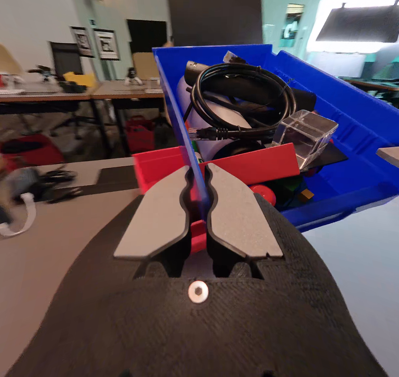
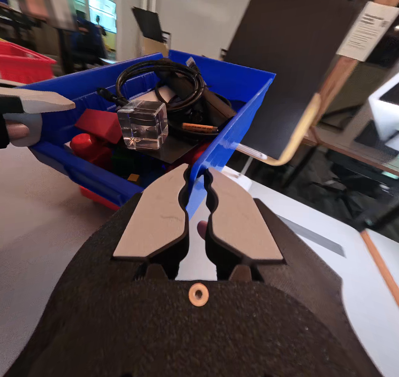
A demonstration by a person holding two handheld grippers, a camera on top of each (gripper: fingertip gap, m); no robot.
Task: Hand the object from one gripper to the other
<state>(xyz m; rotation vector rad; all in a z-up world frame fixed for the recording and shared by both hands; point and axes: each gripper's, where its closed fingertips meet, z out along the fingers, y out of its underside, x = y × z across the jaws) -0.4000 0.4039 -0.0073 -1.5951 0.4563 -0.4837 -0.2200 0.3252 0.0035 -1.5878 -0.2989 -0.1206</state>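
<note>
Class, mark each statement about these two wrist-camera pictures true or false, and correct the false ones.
1. Both grippers clamp walls of the blue bin. True: left gripper, right gripper.
2. The clear cube lies on the table beside the bin. False: it sits inside the bin.
3. A coiled black cable lies in the bin. True.
4. The bin is empty apart from the cable. False: it also holds red pieces and other items.
</note>
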